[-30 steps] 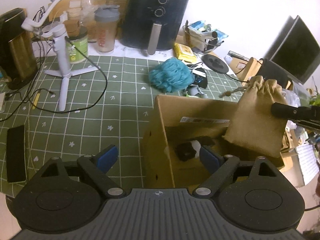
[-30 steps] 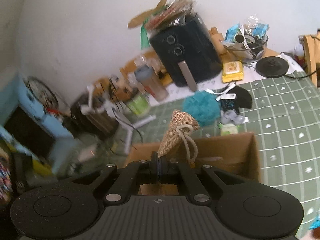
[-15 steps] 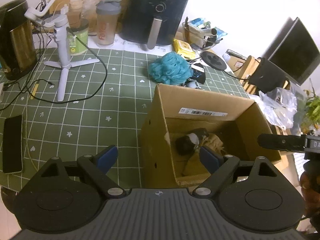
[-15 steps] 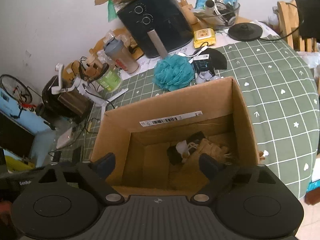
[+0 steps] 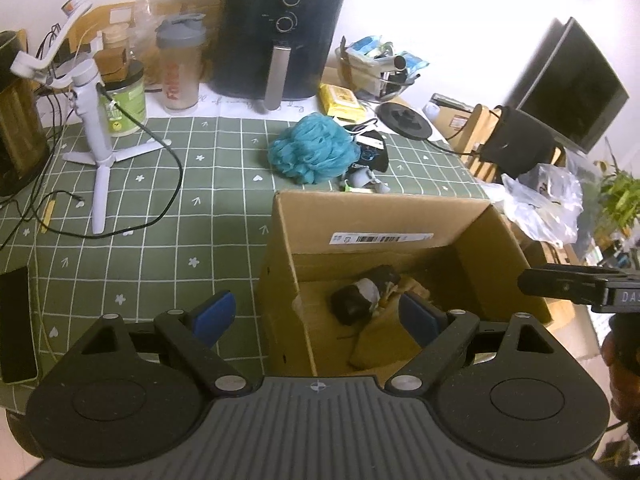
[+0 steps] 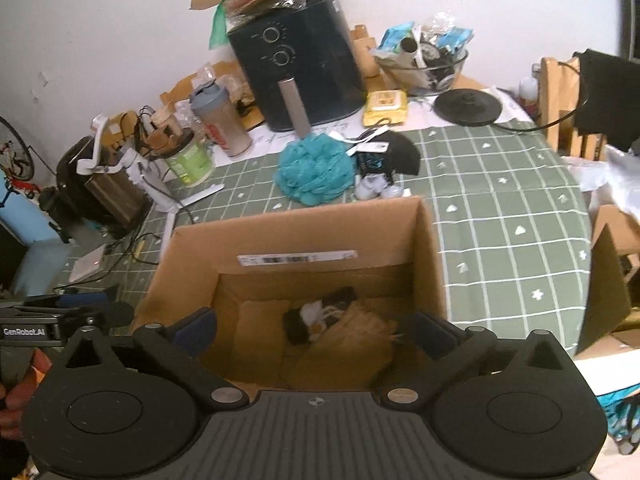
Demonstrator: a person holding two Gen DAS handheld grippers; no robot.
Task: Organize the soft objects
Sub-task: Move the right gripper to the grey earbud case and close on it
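An open cardboard box (image 5: 384,216) (image 6: 304,228) stands on the green checked tablecloth. Inside lie a tan burlap pouch (image 6: 352,332) (image 5: 380,348) and a black-and-white soft item (image 5: 358,298) (image 6: 316,314). A teal fluffy bundle (image 5: 312,154) (image 6: 314,174) lies on the table behind the box, with a black cloth (image 6: 390,156) and small grey socks (image 6: 376,190) beside it. My left gripper (image 5: 320,316) is open and empty, straddling the box's near left wall. My right gripper (image 6: 316,330) is open and empty above the box's near edge.
A black air fryer (image 5: 280,36), a shaker bottle (image 5: 180,68), a green tub (image 5: 122,104) and a white tripod stand (image 5: 96,136) with a cable line the back and left. A phone (image 5: 16,324) lies at the left edge. A chair (image 6: 568,104) stands on the right.
The right gripper held the burlap pouch over the box one second ago, then opened and let it drop inside. Both grippers have since stayed open near the box.
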